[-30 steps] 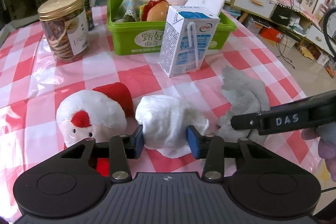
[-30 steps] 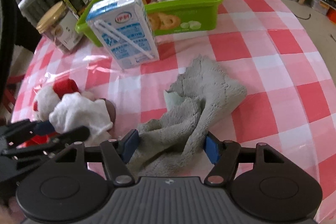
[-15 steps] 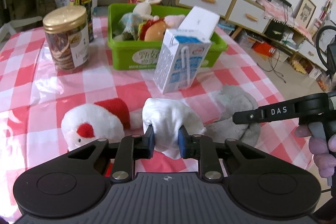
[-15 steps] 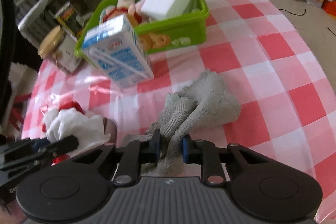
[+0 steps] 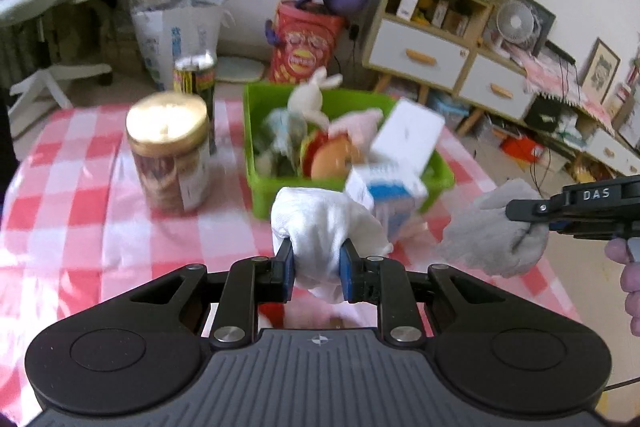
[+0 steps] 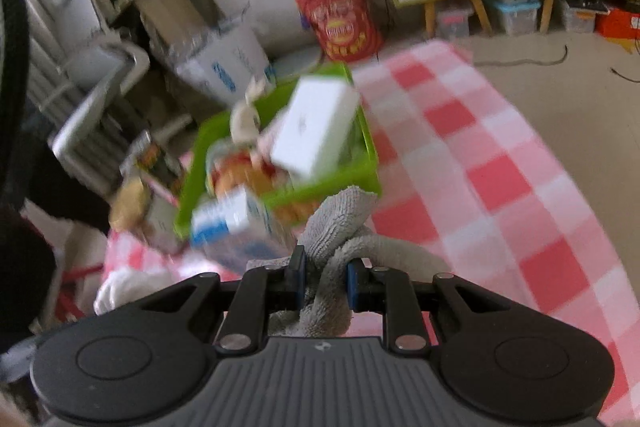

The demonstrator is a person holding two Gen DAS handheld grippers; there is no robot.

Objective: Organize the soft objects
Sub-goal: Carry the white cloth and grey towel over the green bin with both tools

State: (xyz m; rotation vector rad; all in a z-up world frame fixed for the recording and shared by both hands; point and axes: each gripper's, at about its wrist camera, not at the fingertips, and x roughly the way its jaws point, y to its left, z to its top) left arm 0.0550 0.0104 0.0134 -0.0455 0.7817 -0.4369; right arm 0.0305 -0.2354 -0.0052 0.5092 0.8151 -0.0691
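Observation:
My left gripper [image 5: 318,269] is shut on a white cloth [image 5: 320,223] and holds it above the checked table, in front of the green basket [image 5: 256,155]. My right gripper [image 6: 323,283] is shut on a grey towel [image 6: 340,223], lifted off the table; the towel also shows at the right of the left wrist view [image 5: 492,235]. The basket [image 6: 280,195] holds a plush rabbit [image 5: 310,99], a burger toy [image 5: 332,155] and a white box [image 5: 408,135].
A milk carton [image 5: 384,199] stands in front of the basket. A gold-lidded jar [image 5: 170,155] and a can [image 5: 195,79] stand at the left. The red-and-white checked tablecloth [image 6: 500,187] covers the table. A white plush [image 6: 128,287] lies low at the left.
Both grippers closed on their cloths and lifted them off the table toward the basket. The Santa plush has dropped out of the left wrist view.

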